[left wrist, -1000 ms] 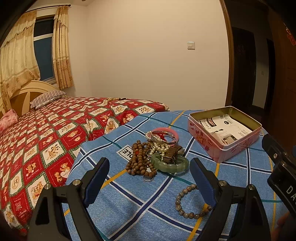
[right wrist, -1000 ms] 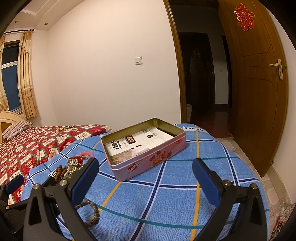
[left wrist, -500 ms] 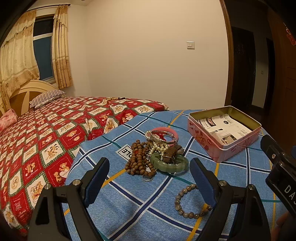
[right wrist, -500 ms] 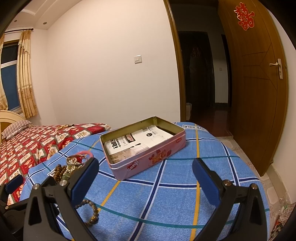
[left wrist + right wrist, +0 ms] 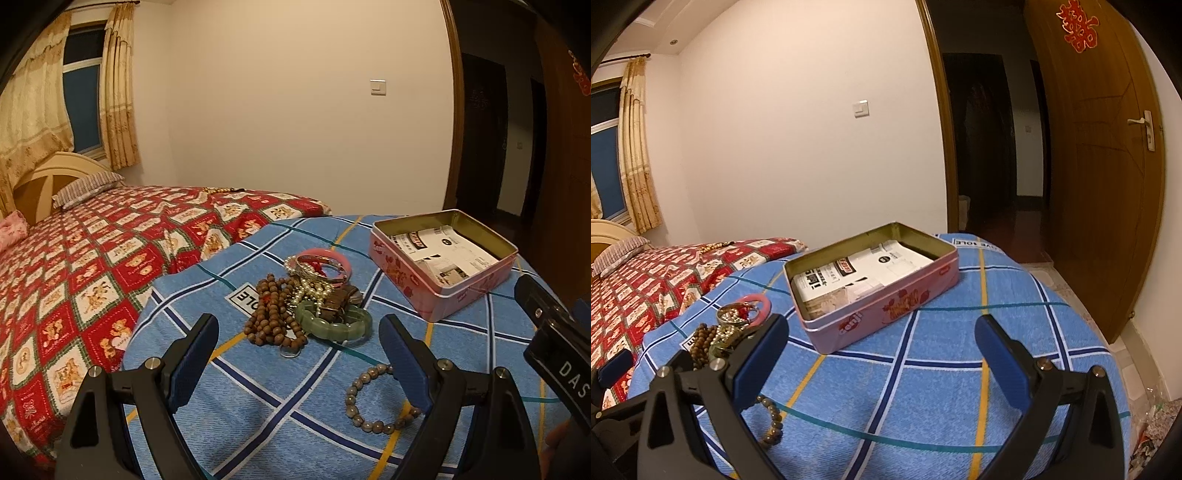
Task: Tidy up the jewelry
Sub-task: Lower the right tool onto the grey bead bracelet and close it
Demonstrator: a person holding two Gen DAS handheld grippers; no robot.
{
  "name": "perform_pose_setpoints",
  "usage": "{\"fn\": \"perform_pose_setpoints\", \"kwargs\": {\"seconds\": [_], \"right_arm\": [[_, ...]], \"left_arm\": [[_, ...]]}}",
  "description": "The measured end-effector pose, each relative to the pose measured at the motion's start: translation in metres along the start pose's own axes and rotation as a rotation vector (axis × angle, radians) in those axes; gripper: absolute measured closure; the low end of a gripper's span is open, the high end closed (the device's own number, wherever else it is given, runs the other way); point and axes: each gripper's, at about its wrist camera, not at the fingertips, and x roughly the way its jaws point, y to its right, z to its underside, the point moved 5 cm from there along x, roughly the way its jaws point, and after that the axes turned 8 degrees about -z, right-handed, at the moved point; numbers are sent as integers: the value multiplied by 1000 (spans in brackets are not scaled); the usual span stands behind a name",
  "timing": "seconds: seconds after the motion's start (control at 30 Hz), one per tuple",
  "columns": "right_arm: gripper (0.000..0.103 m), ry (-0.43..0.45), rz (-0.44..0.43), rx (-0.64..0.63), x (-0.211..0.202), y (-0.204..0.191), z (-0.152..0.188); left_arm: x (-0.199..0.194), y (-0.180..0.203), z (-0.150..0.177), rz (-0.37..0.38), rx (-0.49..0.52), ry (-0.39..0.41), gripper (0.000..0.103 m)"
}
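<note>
A heap of jewelry lies on the blue checked cloth: a brown bead string, a green bangle, a pink bangle and pearls. A grey bead bracelet lies apart, nearer me. An open pink tin holding printed packets stands to the right. My left gripper hovers open just short of the heap, empty. My right gripper hangs open and empty in front of the pink tin; the jewelry heap sits partly behind its left finger.
A bed with a red patterned cover lies to the left, with pillows and a headboard. A white wall with a light switch is behind. An open wooden door and dark doorway stand at the right.
Both grippers stay open and nearly still. In the right wrist view the tin has slid slightly lower and left, so that gripper has drifted a little.
</note>
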Motion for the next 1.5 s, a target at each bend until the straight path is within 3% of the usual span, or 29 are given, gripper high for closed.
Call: {"fn": "perform_pose_setpoints", "kwargs": {"seconds": [0.23, 0.4, 0.5, 0.6, 0.93, 1.5], "right_arm": [[0, -55, -37, 38, 10, 6, 2], [0, -156, -166, 106, 25, 8, 10], [7, -253, -209, 46, 34, -5, 18], [11, -314, -198, -64, 38, -25, 25], [11, -373, -186, -157, 40, -49, 31], [14, -462, -259, -233, 48, -88, 48]], "left_arm": [[2, -18, -4, -4, 52, 5, 15], [17, -48, -1, -31, 73, -57, 15], [25, -62, 3, -38, 40, -103, 15], [26, -64, 3, -32, 26, -109, 15], [25, -51, 4, -29, 83, -106, 14], [31, -72, 3, -67, 59, -116, 14]]}}
